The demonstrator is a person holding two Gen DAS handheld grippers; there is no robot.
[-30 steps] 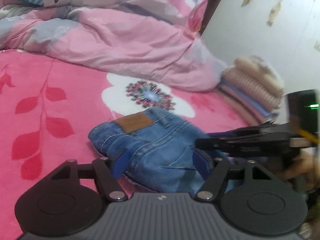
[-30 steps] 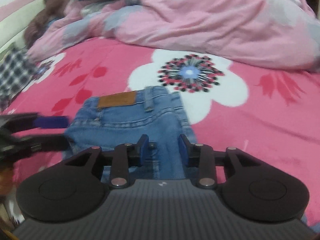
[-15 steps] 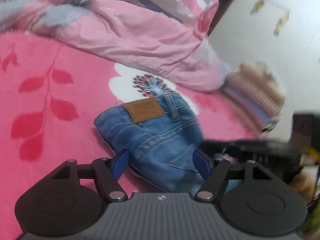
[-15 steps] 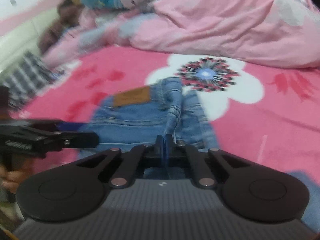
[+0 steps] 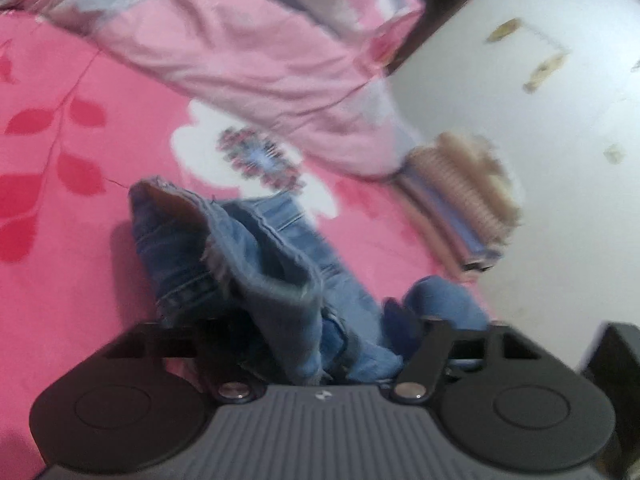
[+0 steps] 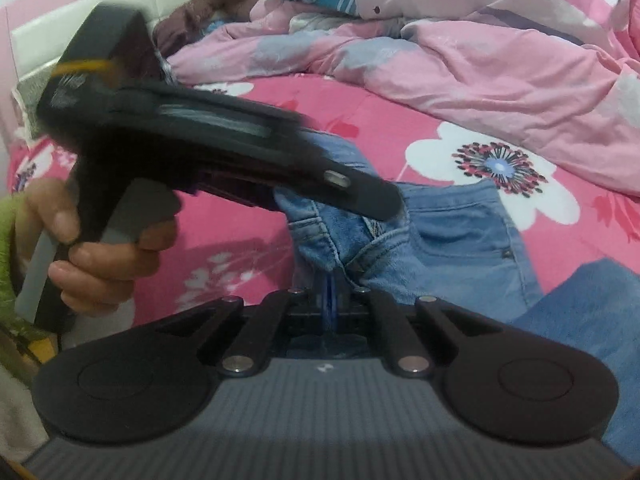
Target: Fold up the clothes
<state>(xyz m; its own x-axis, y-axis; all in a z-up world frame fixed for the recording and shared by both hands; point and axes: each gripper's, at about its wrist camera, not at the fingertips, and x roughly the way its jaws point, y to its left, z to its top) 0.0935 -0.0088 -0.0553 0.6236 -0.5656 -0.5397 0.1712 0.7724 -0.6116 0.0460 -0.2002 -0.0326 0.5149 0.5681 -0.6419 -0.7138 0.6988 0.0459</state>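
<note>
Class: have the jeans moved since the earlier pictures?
Yes. The jeans have been lifted off the bedsheet toward the camera, no longer lying flat below the printed flower.
</note>
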